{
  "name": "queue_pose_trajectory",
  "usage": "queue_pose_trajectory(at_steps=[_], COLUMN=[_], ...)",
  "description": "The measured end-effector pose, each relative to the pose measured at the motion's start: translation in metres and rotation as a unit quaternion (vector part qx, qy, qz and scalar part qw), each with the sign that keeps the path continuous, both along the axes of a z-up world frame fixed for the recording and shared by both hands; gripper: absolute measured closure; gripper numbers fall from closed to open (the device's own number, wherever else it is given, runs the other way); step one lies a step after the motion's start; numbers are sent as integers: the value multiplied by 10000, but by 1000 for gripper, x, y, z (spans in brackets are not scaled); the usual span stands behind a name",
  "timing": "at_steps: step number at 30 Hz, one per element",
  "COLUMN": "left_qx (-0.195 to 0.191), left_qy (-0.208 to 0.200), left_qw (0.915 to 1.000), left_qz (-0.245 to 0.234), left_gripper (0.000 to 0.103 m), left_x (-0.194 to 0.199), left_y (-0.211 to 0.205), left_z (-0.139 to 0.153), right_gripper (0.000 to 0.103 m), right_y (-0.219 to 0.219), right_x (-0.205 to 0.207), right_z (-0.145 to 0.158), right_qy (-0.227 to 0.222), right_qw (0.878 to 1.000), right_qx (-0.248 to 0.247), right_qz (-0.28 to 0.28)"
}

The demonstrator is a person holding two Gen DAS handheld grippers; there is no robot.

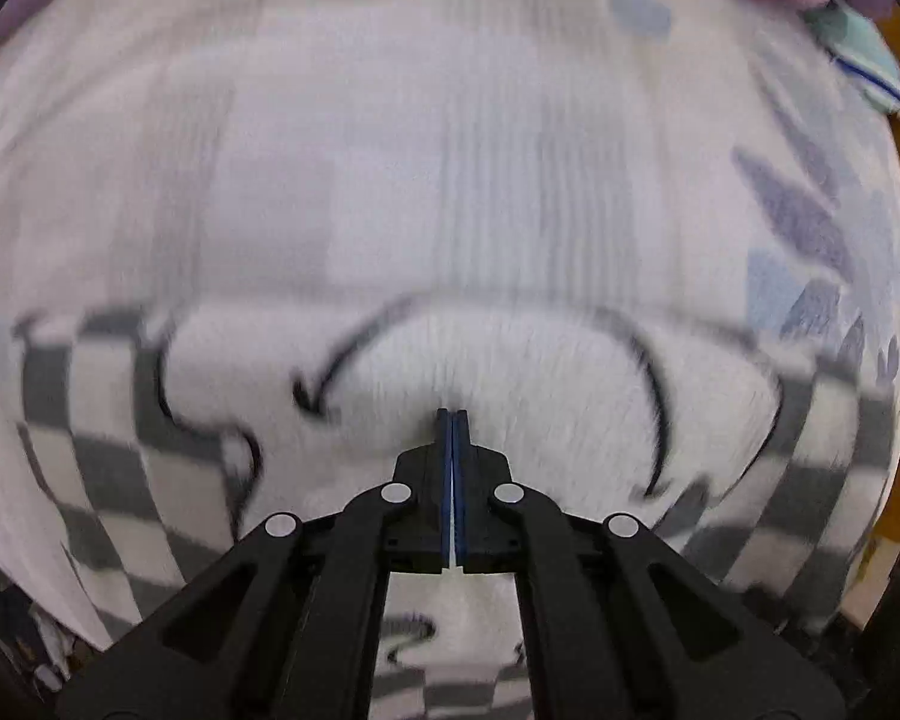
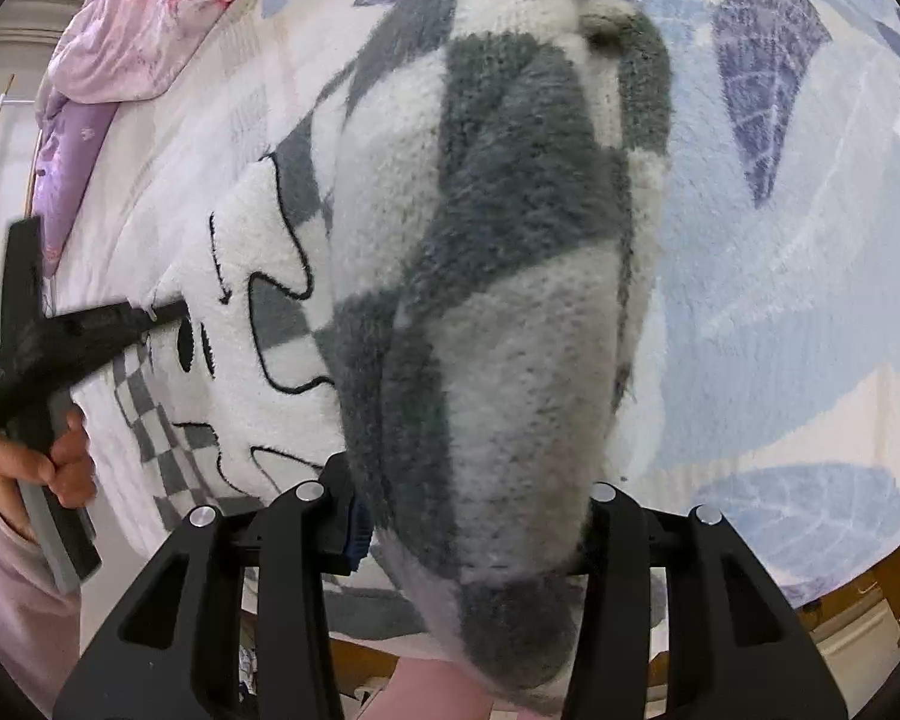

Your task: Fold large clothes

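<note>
**Fluffy checked sweater spread on the bed, one thick fold caught in the right gripper**

The bed sheet (image 2: 780,312) fills both views, pale with blue and purple leaf shapes, and a pink and lilac quilt (image 2: 150,24) is bunched at its far edge. Across the sheet lies the sweater (image 2: 258,324), a big fuzzy knit in a grey and white checkerboard, with a white cartoon patch outlined in black on its front. In the left wrist view that patch sits right under the camera, blurred, its black curved lines sweeping either side of the fingers, with checks running off to left and right.

Over to the right wrist view: a thick roll of the same sweater rises straight up the middle of the frame, large grey and cream squares, soft pile showing every fibre. The right gripper (image 2: 468,516) has that roll between its fingers, jaws partway apart and pressed against the bulk of fabric on both sides.

The left gripper (image 1: 452,420) points down at the white patch with its blue pads squeezed together and nothing visible between them. It shows again in the right view, at the left edge, held by a hand (image 2: 36,456) in a pale pink sleeve (image 2: 12,588), its tip over the cartoon patch.

A mint cloth with a blue stripe (image 1: 864,60) lies at the sheet's far right corner.
</note>
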State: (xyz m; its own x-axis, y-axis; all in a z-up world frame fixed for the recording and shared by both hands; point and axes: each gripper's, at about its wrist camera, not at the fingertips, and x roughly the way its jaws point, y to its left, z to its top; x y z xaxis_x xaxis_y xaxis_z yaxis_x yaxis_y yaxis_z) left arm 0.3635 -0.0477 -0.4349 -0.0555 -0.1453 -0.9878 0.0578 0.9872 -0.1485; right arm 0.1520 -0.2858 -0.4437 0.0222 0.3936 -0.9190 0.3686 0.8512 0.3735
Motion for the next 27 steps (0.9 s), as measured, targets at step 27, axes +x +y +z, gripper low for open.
queue_pose_trajectory(at_steps=[27], left_qx=[414], left_qy=[735], left_qw=[9946], left_qz=[597], left_gripper=[102], left_x=[-238], left_y=[-4], left_z=[7], right_gripper=[61], right_y=[-3], right_x=[1], right_z=[-2], right_qy=[154], right_qw=[9995], right_qx=[-60], right_qz=[273])
